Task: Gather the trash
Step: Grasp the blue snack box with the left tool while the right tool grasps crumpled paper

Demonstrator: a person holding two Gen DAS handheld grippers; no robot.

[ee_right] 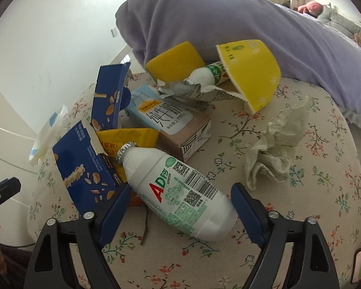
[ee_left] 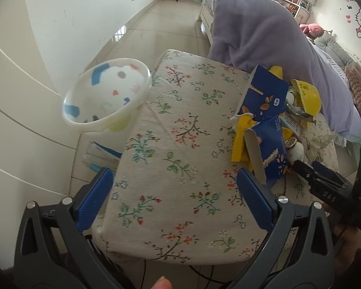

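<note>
Right gripper (ee_right: 178, 207): jaws wide, straddling the white bottle, not closed on it.
White bottle (ee_right: 178, 192): lies on its side on the floral cloth (ee_right: 300, 216); red "AD" lettering, green print, barcode, foil-rimmed neck.
Adjacent trash: torn blue box (ee_right: 84, 168), yellow wrapper (ee_right: 130, 137), milk carton (ee_right: 170, 125), crumpled tissue (ee_right: 276, 149).
Left gripper (ee_left: 174, 197): jaws wide, empty, above bare cloth.
White bowl (ee_left: 106, 96): left of the cloth's edge, tilted; its support cannot be determined.
</note>
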